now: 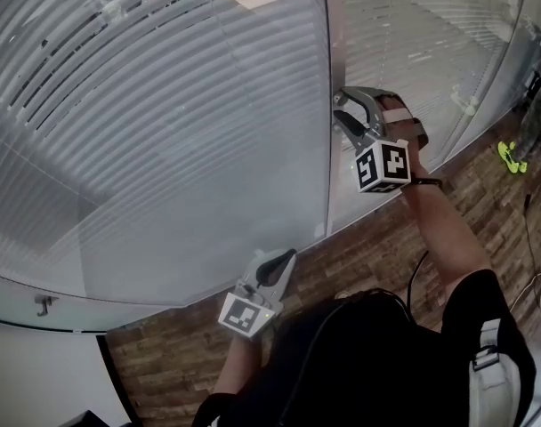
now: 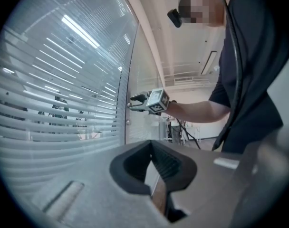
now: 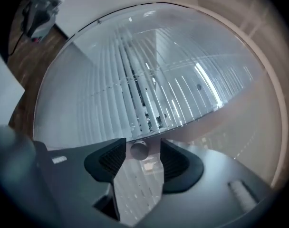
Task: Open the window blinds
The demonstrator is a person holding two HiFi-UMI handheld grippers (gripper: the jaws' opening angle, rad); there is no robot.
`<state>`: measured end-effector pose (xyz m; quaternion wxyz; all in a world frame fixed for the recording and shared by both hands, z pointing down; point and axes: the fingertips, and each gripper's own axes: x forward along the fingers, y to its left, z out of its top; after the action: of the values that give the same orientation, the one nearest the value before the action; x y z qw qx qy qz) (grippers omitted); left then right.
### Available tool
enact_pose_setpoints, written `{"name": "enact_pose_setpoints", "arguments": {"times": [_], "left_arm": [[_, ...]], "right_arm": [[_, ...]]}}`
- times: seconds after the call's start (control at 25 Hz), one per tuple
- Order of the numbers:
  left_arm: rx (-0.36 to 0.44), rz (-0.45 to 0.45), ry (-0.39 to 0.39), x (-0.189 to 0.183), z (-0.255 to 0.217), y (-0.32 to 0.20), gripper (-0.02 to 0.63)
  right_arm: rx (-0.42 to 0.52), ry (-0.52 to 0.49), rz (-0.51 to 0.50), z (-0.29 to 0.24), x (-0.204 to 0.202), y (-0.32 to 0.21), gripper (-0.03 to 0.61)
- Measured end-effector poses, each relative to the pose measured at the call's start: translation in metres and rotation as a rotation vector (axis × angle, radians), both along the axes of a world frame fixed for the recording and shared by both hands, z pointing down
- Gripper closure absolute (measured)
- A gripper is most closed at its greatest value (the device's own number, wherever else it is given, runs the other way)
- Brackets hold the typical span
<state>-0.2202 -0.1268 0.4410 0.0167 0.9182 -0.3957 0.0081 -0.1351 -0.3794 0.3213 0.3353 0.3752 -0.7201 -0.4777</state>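
The window blinds (image 1: 155, 105) have thin grey slats behind glass. The slats are tilted, with dark gaps between them. A small round knob (image 3: 139, 149) sits on the frame.

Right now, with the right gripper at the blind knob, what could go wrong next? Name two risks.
1. The small round knob sits ungripped inside the open right gripper; closing off-centre could let it slip out.
2. The gripper is close to the glass pane; twisting might knock it.
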Motion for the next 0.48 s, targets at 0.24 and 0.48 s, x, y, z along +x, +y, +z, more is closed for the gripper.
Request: {"name": "enact_pose_setpoints", "arguments": {"times": [0.24,0.48], "left_arm": [[-0.003,-0.011,0.005,-0.002,0.000,0.002,0.609],[0.004,-0.019,0.015,-0.003,0.000,0.002,0.609]], "right_arm": [[0.064,0.171,0.005,0.006,0.003,-0.006,0.370],[0.072,0.199,0.016,0.015,0.003,-0.014,0.403]]}}
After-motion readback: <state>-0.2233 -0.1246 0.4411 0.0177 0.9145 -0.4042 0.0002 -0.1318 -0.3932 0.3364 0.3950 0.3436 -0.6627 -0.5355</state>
